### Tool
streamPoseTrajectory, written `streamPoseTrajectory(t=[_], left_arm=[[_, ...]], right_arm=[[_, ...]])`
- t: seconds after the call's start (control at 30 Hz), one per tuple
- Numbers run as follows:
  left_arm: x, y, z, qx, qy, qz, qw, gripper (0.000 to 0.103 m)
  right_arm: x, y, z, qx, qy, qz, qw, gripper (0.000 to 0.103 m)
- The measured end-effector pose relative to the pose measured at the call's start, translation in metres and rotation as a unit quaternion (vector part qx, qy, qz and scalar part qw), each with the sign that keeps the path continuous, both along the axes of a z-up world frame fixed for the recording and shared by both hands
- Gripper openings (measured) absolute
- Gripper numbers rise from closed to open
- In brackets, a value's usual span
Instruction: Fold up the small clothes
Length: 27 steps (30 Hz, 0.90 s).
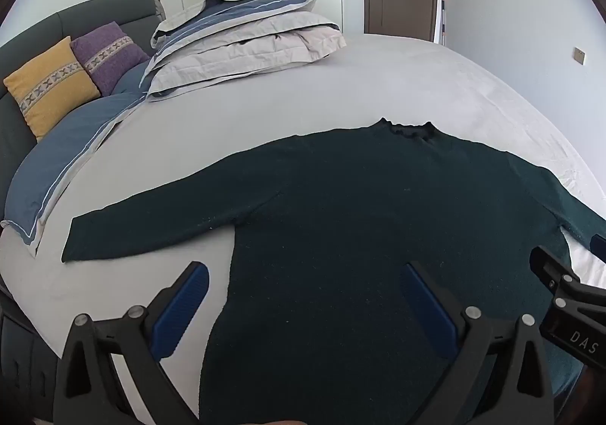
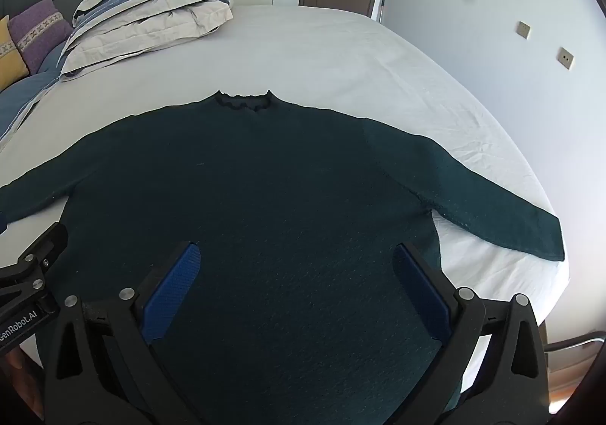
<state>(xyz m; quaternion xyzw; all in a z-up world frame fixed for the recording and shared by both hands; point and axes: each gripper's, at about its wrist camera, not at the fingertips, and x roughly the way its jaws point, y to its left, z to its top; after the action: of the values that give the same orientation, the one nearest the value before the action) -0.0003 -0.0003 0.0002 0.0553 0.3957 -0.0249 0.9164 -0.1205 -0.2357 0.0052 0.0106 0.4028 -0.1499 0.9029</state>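
A dark green long-sleeved sweater (image 1: 360, 205) lies flat on the white bed sheet (image 1: 416, 84), collar away from me and both sleeves spread out; it also shows in the right wrist view (image 2: 265, 179). My left gripper (image 1: 306, 273) is open and empty, hovering over the sweater's lower left side, its left finger above the sheet. My right gripper (image 2: 295, 254) is open and empty over the sweater's lower right part. Each gripper shows at the edge of the other's view. The sweater's hem is hidden below the fingers.
A folded grey and blue duvet (image 1: 242, 35) lies at the far left of the bed. Yellow (image 1: 49, 84) and purple (image 1: 108, 54) cushions lean on the dark headboard (image 1: 75, 16). A blue pillow (image 1: 64, 152) lies at the left. The bed's right edge (image 2: 545, 266) is near the right sleeve.
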Motion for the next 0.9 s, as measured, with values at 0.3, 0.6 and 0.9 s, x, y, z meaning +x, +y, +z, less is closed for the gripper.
streamPoseTrajectory(t=[0.3, 0.6, 0.9], left_arm=[[-0.016, -0.004, 0.001, -0.010, -0.010, 0.002, 0.9999, 0.103], [0.000, 0.006, 0.003, -0.017, 0.004, 0.005, 0.9998, 0.103], [0.000, 0.007, 0.003, -0.017, 0.004, 0.005, 0.9998, 0.103]], right_arm=[[-0.003, 0.003, 0.003, 0.005, -0.009, 0.001, 1.000, 0.103], [-0.003, 0.004, 0.001, 0.011, -0.001, 0.002, 1.000, 0.103], [-0.003, 0.005, -0.002, 0.012, 0.000, 0.004, 1.000, 0.103]])
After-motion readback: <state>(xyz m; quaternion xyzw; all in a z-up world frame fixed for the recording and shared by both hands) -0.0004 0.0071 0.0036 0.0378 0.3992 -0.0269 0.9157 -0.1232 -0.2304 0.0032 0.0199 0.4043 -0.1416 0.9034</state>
